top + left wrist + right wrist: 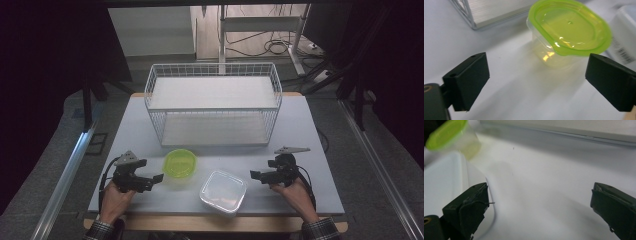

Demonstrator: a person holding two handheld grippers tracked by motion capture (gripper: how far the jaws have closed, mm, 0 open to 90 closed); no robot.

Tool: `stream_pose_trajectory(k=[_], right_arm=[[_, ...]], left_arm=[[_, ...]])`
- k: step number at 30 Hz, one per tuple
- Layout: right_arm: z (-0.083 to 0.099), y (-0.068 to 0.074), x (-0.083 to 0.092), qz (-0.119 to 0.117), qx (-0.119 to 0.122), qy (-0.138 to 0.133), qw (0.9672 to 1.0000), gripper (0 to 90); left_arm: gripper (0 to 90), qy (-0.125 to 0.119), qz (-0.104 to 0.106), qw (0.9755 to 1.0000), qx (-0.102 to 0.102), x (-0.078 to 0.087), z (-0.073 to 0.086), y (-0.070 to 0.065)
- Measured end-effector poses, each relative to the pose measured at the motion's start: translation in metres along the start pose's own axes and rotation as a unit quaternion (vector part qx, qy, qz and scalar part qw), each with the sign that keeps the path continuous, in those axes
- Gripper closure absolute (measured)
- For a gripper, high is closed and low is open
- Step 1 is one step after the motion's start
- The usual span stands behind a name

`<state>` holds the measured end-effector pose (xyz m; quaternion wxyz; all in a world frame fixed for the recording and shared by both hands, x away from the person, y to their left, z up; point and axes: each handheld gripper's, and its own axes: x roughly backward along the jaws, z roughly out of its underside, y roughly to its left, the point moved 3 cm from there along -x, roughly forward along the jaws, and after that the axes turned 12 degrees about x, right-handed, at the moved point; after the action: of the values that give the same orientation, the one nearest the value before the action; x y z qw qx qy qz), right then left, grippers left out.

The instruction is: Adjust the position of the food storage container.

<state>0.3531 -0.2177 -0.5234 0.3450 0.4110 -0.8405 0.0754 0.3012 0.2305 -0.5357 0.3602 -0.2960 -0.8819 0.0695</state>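
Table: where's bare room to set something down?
Free: the table strips left and right of the wire basket, and the front-right corner past the right gripper. Crowded: front centre, with the green-lidded tub, the clear container and the left gripper.

barcode label on the white container (624,47), print unreadable.

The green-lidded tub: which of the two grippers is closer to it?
Left. The left gripper sits just beside the green-lidded tub, jaws open towards it. The right gripper is farther off, beyond the white container, jaws open too.
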Motion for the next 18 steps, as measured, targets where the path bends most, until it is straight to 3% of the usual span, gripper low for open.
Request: stream_pose_trajectory(k=[2,4,13,18], right_arm=[[-0.0013,0.0019,-0.0011,0.002,0.014,0.007,0.9999,3.0],[-0.0018,0.0029,-0.0025,-0.007,0.015,0.009,0.9998,3.8],[-0.0013,0.0039,-0.0053,-0.003,0.019,0.029,0.9994,10.6],[-0.0037,0.0078,-0.0043,-0.002,0.03,0.026,0.9992,14.9]], left_arm=[[3.0,0.0,-0.003,1.0,-0.004,-0.0017,0.0006,-0.0022],[2.4,0.003,-0.003,1.0,-0.007,-0.0038,0.0013,-0.0036],[0.3,0.011,-0.025,0.9993,-0.025,-0.0086,0.0037,-0.0064],[0.0,0.012,-0.027,0.9991,-0.03,-0.0087,0.0039,-0.0068]])
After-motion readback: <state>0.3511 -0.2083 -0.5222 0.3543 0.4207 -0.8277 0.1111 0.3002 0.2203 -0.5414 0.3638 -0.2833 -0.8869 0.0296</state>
